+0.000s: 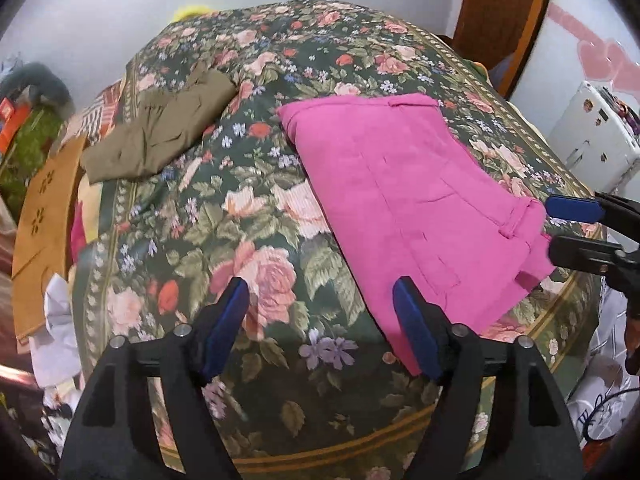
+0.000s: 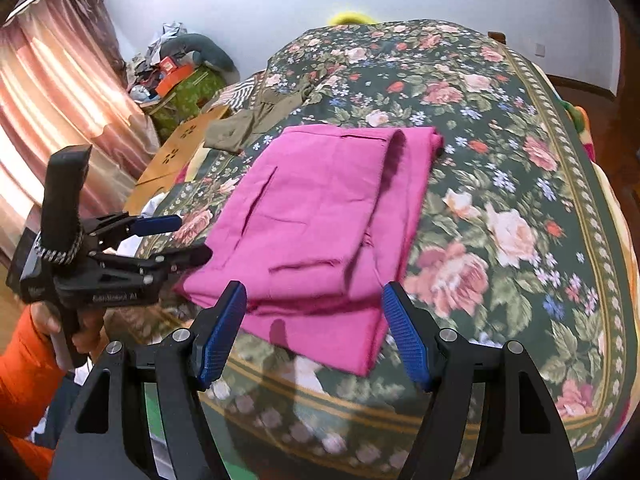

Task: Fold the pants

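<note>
Pink pants (image 1: 416, 196) lie folded flat on a floral bedspread (image 1: 256, 216); they also show in the right wrist view (image 2: 320, 224). My left gripper (image 1: 322, 324) is open and empty, just off the pants' near left edge; it also shows in the right wrist view (image 2: 188, 238). My right gripper (image 2: 314, 330) is open and empty over the pants' near edge. It shows in the left wrist view (image 1: 564, 226) at the pants' waistband corner.
Olive-green pants (image 1: 160, 132) lie folded at the bed's far left. A tan cardboard panel (image 1: 44, 224) leans beside the bed. A white appliance (image 1: 596, 132) stands to the right. Clutter (image 2: 176, 76) and pink curtains (image 2: 60, 120) stand by the far wall.
</note>
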Tool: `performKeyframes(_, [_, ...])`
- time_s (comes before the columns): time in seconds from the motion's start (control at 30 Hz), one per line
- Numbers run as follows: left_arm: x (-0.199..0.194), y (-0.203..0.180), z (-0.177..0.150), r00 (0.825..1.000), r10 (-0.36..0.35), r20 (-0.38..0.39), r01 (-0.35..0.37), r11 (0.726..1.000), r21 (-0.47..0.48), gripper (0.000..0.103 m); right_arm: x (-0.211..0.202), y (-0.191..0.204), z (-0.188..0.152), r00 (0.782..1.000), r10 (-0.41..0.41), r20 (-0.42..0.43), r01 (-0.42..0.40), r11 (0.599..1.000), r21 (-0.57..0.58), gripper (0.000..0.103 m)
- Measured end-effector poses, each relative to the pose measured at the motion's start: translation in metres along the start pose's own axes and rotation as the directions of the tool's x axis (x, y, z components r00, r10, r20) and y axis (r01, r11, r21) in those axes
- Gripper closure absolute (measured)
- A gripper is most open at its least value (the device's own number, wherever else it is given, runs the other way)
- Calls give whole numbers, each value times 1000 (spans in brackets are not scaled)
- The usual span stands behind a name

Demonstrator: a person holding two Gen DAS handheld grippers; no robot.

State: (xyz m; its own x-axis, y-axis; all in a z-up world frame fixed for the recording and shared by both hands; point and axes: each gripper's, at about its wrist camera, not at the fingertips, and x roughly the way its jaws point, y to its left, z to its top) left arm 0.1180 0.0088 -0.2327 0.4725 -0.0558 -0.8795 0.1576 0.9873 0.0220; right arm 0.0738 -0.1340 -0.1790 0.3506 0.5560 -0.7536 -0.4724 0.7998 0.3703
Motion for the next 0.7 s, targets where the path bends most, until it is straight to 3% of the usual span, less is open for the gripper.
performKeyframes(0.17, [-5,14,33,998,41,47,-41,999,-4,27,19,1,2,1000,-20,-18,20,1000,-9,32])
performKeyframes(0.33, [16,24,78,988,135,76,-137,990,27,27,30,-10,-1,999,-10,-47,9,1000,-15,32])
performKeyframes(0.57, [82,21,141,989,149,18,-150,985,84,27,33,-24,-4,998,15,-57,-16,1000,-16,32])
performKeyframes(0.7, [129,13,151,965,258,-41,-242,943,229,26,34,-30,2,998,-13,-67,9,998,-60,35])
